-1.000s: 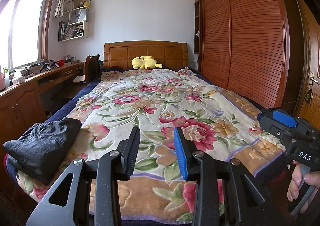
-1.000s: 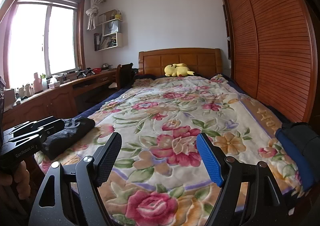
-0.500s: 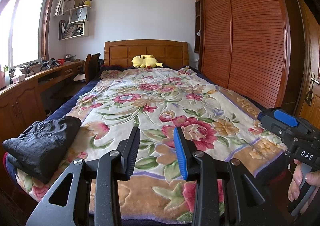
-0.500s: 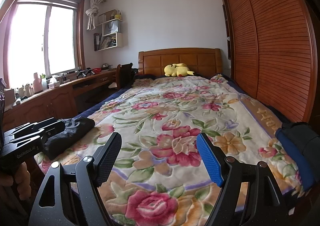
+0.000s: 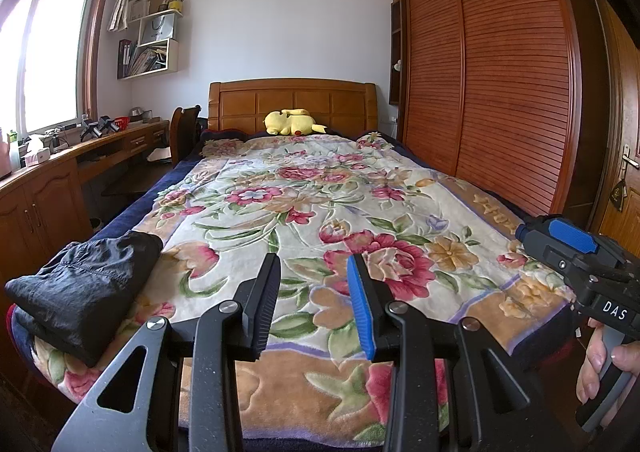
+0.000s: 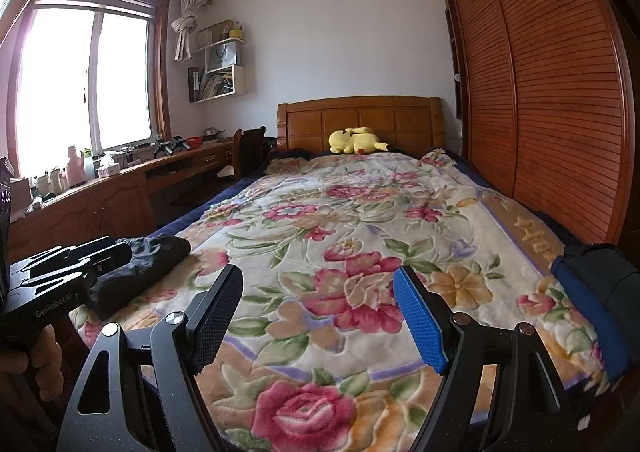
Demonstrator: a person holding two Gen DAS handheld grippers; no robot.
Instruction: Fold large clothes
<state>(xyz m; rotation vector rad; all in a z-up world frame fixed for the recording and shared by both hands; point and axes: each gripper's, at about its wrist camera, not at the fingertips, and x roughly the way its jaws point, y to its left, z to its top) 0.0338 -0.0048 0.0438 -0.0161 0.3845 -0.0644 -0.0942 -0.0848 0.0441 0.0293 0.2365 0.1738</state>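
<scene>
A black folded garment (image 5: pixel 84 288) lies on the near left corner of the floral bed cover (image 5: pixel 312 203); it also shows in the right wrist view (image 6: pixel 140 272). A dark blue and black bundle of clothes (image 6: pixel 600 292) lies at the bed's near right edge. My left gripper (image 5: pixel 314 300) is open and empty, held above the foot of the bed, to the right of the black garment. My right gripper (image 6: pixel 318 316) is open wide and empty above the foot of the bed, between the two garments. Each gripper shows in the other's view (image 5: pixel 576 252) (image 6: pixel 60 272).
A yellow plush toy (image 5: pixel 292 123) lies at the wooden headboard (image 5: pixel 292 103). A sliding wardrobe (image 5: pixel 500 83) runs along the right side. A long wooden desk (image 6: pixel 100 195) with bottles and a chair (image 6: pixel 248 147) runs under the window at left.
</scene>
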